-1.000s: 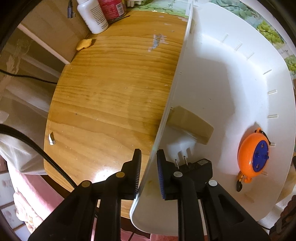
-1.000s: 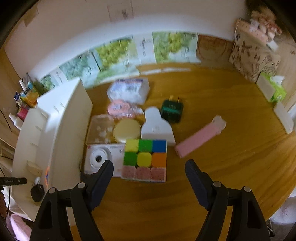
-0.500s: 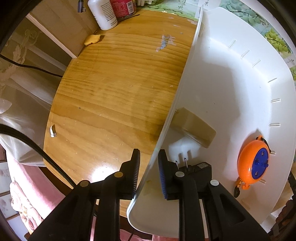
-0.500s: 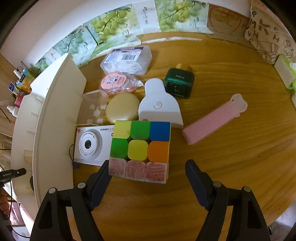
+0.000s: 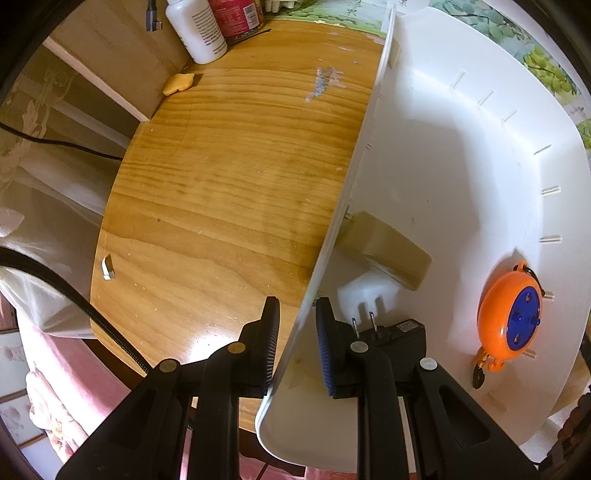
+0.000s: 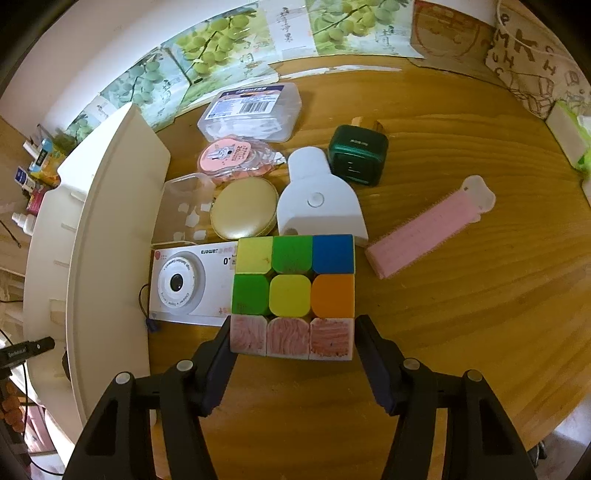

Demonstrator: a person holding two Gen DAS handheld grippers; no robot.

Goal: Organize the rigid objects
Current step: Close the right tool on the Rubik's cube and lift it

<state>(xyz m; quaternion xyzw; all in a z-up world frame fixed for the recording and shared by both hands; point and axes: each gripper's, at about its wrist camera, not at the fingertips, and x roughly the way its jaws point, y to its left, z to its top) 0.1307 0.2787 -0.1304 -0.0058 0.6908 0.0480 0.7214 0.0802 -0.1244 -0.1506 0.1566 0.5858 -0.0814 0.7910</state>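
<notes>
A colour cube (image 6: 291, 291) lies on the wooden table (image 6: 461, 314), its scuffed pink face towards me. My right gripper (image 6: 291, 332) points down over the cube's near edge. Its jaws are closing with the cube between them, and the fingertips (image 6: 223, 339) stand right at its sides. My left gripper (image 5: 297, 332) is shut on the side wall of a white bin (image 5: 461, 166), one pad outside and one inside. The bin holds an orange cord reel (image 5: 511, 321), a black plug adapter (image 5: 399, 328) and a tan block (image 5: 388, 251). The same bin (image 6: 110, 240) shows at the left of the right wrist view.
Behind the cube lie a white camera box (image 6: 184, 284), a gold round case (image 6: 243, 212), a white scraper-shaped piece (image 6: 317, 199), a green charger (image 6: 358, 155), a pink clip (image 6: 428, 232) and a clear floss box (image 6: 251, 110). Bottles (image 5: 199, 29) stand at the table's far corner.
My right gripper has come down onto the cube and its jaws have narrowed from wide apart to flank it. The left gripper keeps its hold on the bin wall.
</notes>
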